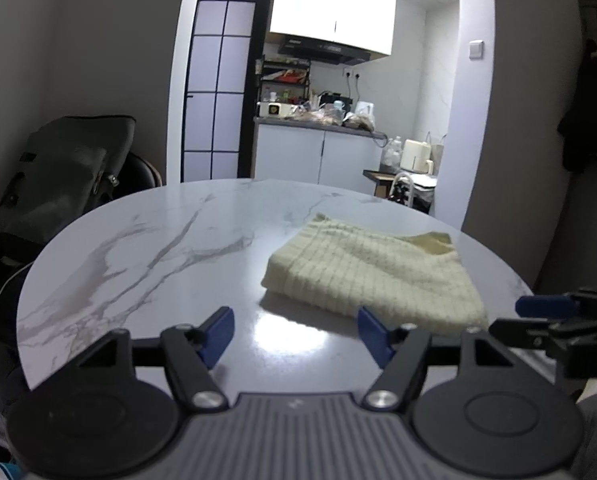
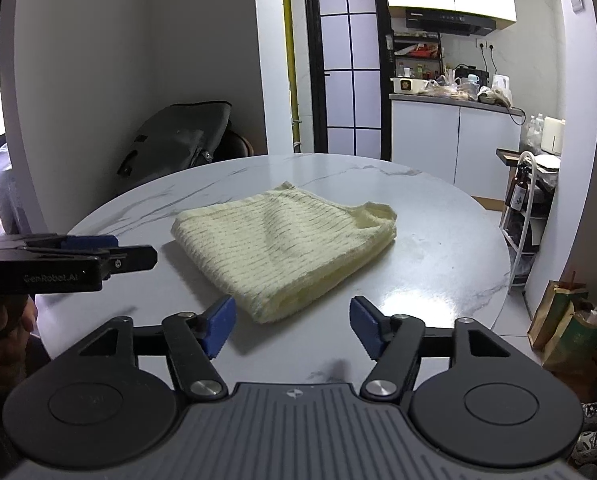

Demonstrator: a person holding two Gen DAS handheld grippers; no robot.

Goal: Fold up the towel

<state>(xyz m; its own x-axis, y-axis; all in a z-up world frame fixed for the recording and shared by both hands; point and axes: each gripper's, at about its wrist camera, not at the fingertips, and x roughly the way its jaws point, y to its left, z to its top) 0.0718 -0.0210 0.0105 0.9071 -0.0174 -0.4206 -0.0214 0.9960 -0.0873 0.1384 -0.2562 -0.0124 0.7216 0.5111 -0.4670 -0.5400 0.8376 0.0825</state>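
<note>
Only one towel lies on the round marble table, folded into a thick cream pad. Two grippers hover at the near edge: the left gripper and the right gripper, both with jaws apart and nothing between them. Each appears side-on in the other's view, partly cut off. Just the right view shows paper bags on the floor.

1. Left wrist view: looks from behind the left hand-held gripper, angled down across the tabletop toward the kitchen doorway; towel near, right of centre.
2. Right wrist view: same heading from behind the right hand-held gripper; towel near, centred.
3. Shared: tabletop, towel, kitchen; each view catches the other gripper at its edge.
</note>
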